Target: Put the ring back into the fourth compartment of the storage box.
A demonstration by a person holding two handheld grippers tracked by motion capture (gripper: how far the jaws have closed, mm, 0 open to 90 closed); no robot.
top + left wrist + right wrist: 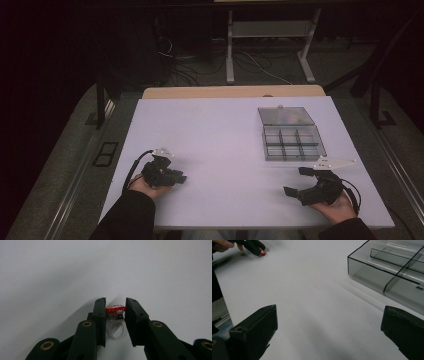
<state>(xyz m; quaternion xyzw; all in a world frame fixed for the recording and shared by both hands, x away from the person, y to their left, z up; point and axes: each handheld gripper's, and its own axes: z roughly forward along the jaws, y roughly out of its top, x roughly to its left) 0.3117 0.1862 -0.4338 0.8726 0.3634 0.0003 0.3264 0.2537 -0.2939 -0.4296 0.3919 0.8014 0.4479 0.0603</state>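
Left gripper (115, 311): we've got its jaws clenched on a red-topped ring (115, 315) w/ white band, low over table (225, 135). Right gripper (329, 327) gapes wide, nothing btwn.

A white table (225, 145) is carrying two things. A clear box (292, 142) with compartments is sitting near the right edge, toward the far right corner, its lid lying open behind it. A small ring (115, 322) with a red top is resting near the near left corner.
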